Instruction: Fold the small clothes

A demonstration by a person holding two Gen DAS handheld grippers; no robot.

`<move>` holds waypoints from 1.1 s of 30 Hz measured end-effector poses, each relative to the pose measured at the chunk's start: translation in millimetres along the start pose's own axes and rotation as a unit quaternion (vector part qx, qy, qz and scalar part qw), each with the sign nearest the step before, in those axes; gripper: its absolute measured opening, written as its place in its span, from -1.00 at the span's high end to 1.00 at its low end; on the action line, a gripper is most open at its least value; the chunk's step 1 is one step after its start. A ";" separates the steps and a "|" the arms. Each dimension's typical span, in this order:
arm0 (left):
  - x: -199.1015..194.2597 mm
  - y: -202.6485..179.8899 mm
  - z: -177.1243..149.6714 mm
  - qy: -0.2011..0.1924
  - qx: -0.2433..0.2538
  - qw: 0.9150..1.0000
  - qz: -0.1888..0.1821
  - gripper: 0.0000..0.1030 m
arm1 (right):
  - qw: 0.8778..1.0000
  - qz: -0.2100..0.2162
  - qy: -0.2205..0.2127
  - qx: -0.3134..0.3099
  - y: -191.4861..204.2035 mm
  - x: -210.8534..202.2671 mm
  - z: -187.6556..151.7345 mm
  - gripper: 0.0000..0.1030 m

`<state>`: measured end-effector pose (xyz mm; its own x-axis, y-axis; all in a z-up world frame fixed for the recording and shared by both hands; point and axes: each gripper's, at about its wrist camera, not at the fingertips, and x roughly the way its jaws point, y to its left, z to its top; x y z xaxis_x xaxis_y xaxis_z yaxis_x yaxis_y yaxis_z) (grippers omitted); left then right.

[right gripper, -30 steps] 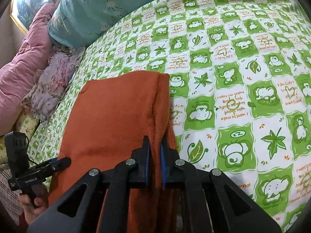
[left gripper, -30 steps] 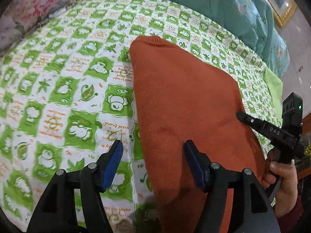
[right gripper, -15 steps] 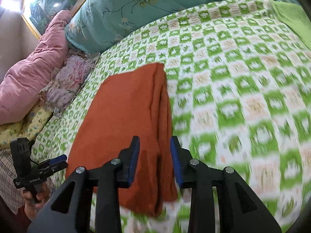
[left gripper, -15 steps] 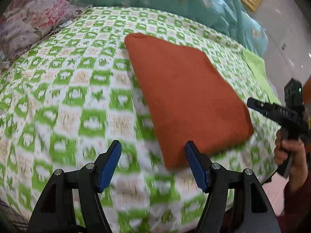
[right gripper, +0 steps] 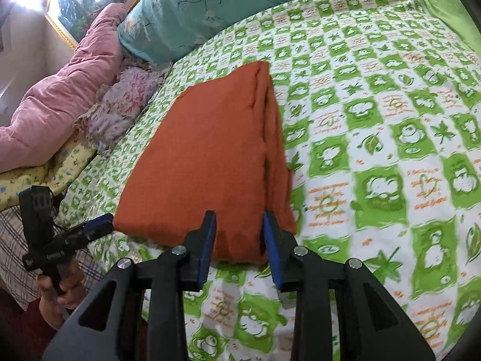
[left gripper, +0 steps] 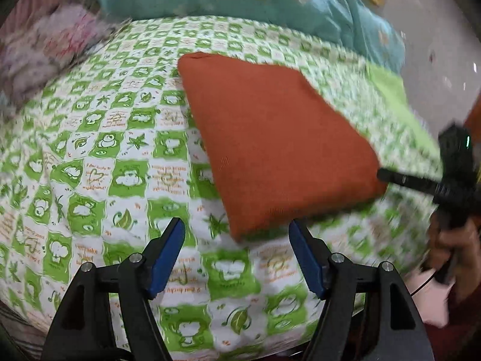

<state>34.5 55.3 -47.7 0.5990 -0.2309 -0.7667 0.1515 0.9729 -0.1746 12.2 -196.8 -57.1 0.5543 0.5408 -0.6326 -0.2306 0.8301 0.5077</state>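
In your left wrist view, the pink floral bedding (left gripper: 45,45) blurred the upper left corner, and the green-and-white checked cotton sheet with cartoon prints (left gripper: 99,162) spread across the frame. The folded rust-orange knit garment (left gripper: 270,150) lay flat on it at centre, a soft rectangle with rounded corners. Your left gripper (left gripper: 236,255) sat at the bottom with its blue-padded jaws opening wide, nothing between them, just short of the garment's near corner. At the right edge, your other hand (left gripper: 451,240) gripped a black handle.

In your right wrist view, a pink quilted duvet (right gripper: 60,90) filled the upper left. The garment showed stacked layers along its right side. Your right gripper (right gripper: 239,240) stood with jaws parted, framing the near edge without pressing it.
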 end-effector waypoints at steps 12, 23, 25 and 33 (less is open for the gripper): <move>23.0 -6.9 1.3 -0.028 0.006 0.998 0.050 0.75 | 0.999 0.028 -0.022 -0.031 13.0 -16.0 22.1 0.91; 29.8 -21.9 -12.2 -0.013 0.032 0.995 0.092 0.87 | 0.996 -0.048 0.025 -0.065 -18.7 2.4 5.7 0.92; 31.3 -14.3 -11.0 -0.005 0.022 0.997 0.077 0.87 | 0.997 -0.043 0.029 -0.056 -20.1 5.3 -1.4 0.92; 14.5 3.9 -14.1 0.030 0.014 0.999 0.011 0.77 | 0.998 -0.040 0.036 -0.034 -22.9 -7.2 -1.9 0.76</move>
<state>32.7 55.9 -68.2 0.5539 -0.2066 -0.8065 0.1603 0.9771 -0.1401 12.0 -219.5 -65.3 0.5140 0.4788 -0.7117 -0.2422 0.8770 0.4151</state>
